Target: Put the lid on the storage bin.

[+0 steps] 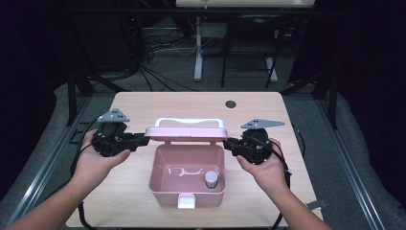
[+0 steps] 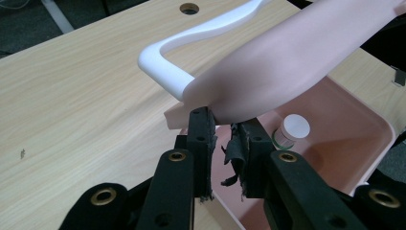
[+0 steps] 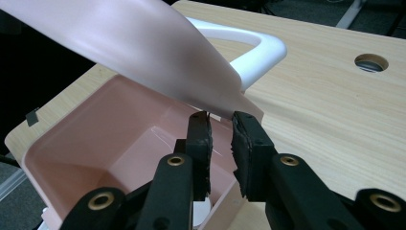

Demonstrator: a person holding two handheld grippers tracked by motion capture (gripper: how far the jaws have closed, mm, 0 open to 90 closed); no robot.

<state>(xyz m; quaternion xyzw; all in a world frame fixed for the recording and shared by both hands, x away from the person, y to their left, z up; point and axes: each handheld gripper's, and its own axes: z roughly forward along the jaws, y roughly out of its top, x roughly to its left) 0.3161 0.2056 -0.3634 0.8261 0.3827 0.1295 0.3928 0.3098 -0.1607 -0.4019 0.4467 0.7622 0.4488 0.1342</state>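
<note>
Pink box (image 1: 186,179) sits mid-tabletop (image 1: 143,103), straight ahead of me at 12 o'clock, its white latch (image 1: 186,201) on the wall nearest me. Its lid (image 1: 186,133) is up, hinged along the far wall, and lies about level in the high view. A white handle (image 1: 189,122) arcs along the lid's far edge.

Inside the box: one small jar (image 1: 211,178) with a pale cap, standing upright toward the near corner at roughly 4 o'clock of the box floor. In the left gripper view the same jar (image 2: 292,130) stands just beyond the lid's underside.

My left gripper (image 1: 143,138) is at 9 o'clock of the box, pointing in at the lid's left end. In the left gripper view the fingers (image 2: 201,139) stand a narrow gap apart, with the corner flange of the lid (image 2: 277,67) at their tips. The pads are frayed. I cannot tell whether they press on the flange or only bracket it.

My right gripper (image 1: 227,143) is at 3 o'clock of the box, pointing in at the lid's right end. In the right gripper view the fingers (image 3: 198,139) also stand slightly apart. The lid's corner (image 3: 246,108) sits just at and above the tips; contact cannot be settled there either.

A round cable hole (image 1: 231,103) lies in the tabletop beyond the box at about 1 o'clock.
</note>
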